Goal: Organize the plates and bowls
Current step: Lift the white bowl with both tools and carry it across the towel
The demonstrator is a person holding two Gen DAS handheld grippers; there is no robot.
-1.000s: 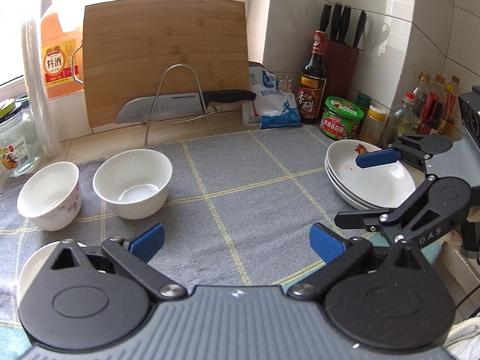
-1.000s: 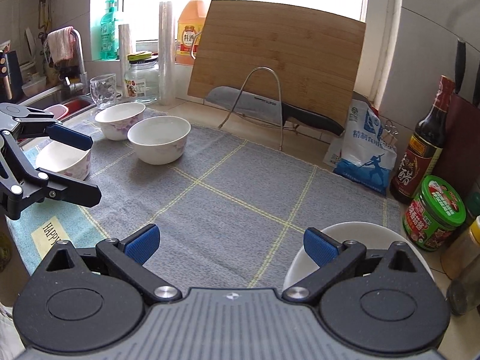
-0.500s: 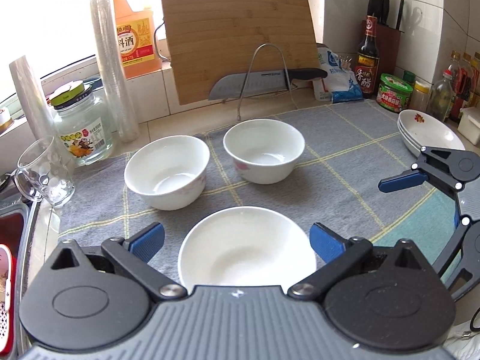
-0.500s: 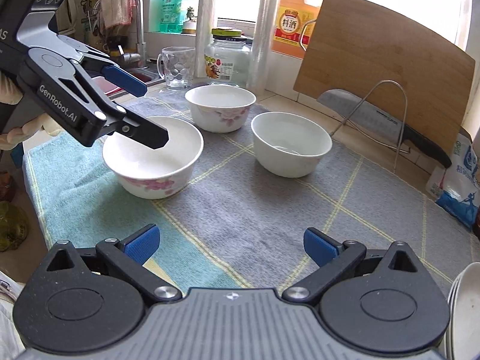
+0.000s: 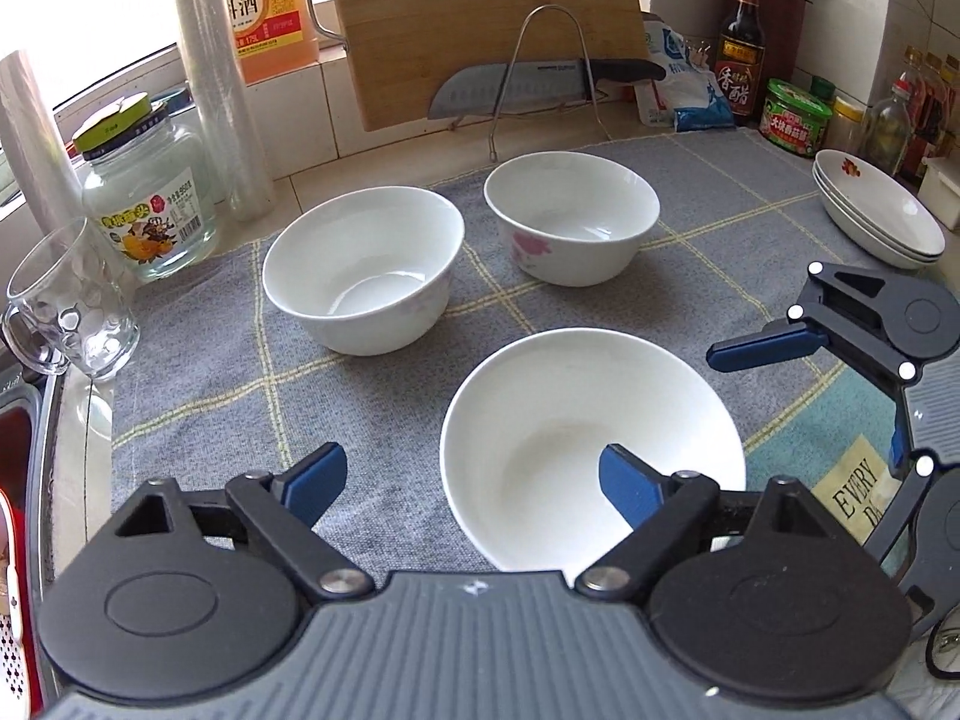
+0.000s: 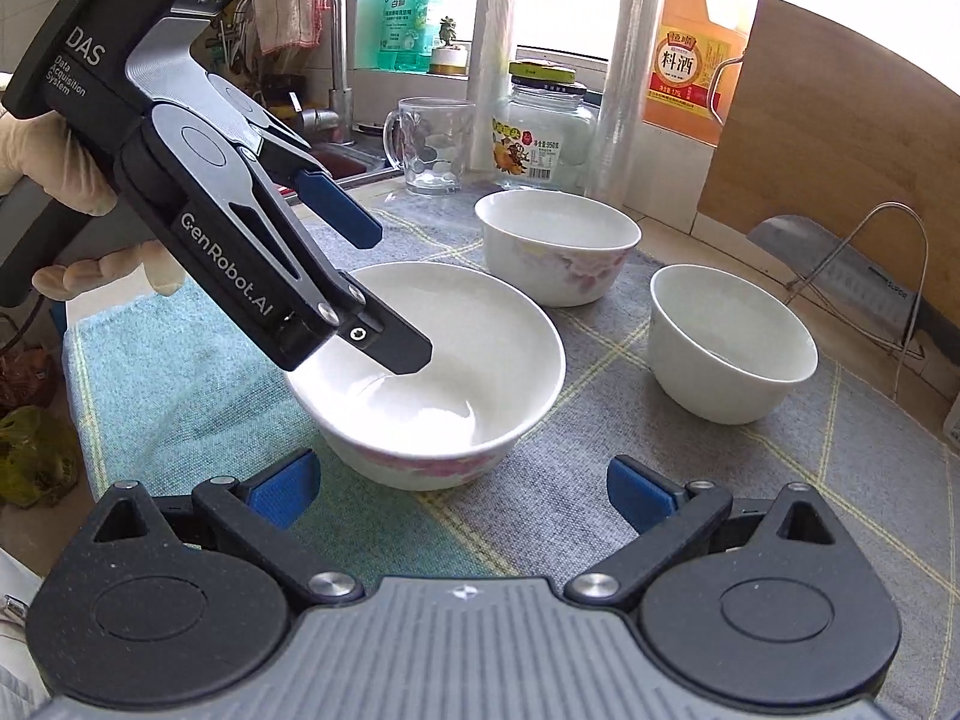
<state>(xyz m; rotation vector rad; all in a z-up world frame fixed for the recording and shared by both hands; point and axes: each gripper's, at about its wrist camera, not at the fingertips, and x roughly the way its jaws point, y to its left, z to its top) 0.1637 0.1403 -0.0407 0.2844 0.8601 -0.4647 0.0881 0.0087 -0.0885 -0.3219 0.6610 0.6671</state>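
Straddling the near rim of the nearest bowl [image 5: 591, 450], the left gripper [image 5: 474, 480] stood with its jaws spread wide, one blue pad over the bowl's hollow at lower centre of the left wrist view, the other outside the wall over the grey checked cloth [image 5: 690, 222]; nothing was gripped. The step in hand was judged to be the taking of this first bowl for stacking. The next move would call for lowering the jaws over the rim and closing on the wall, then carrying the bowl into one of the two beyond. Item: nearest bowl, white, glossy, pink floral band on the outside seen in the right wrist view [image 6: 438, 372], upright, empty, at the cloth's near edge where it met a teal towel [image 6: 180, 384]. Item: second bowl [image 5: 363, 267], left of centre, upright, apart from the rest. Item: third bowl [image 5: 570, 219], upper centre, pink flower on its side. Item: stack of plates [image 5: 879, 213], right edge, on the counter, well apart from the bowls. The right gripper [image 6: 462, 486] hung at lower centre of its own view, jaws open and empty, just short of the nearest bowl.
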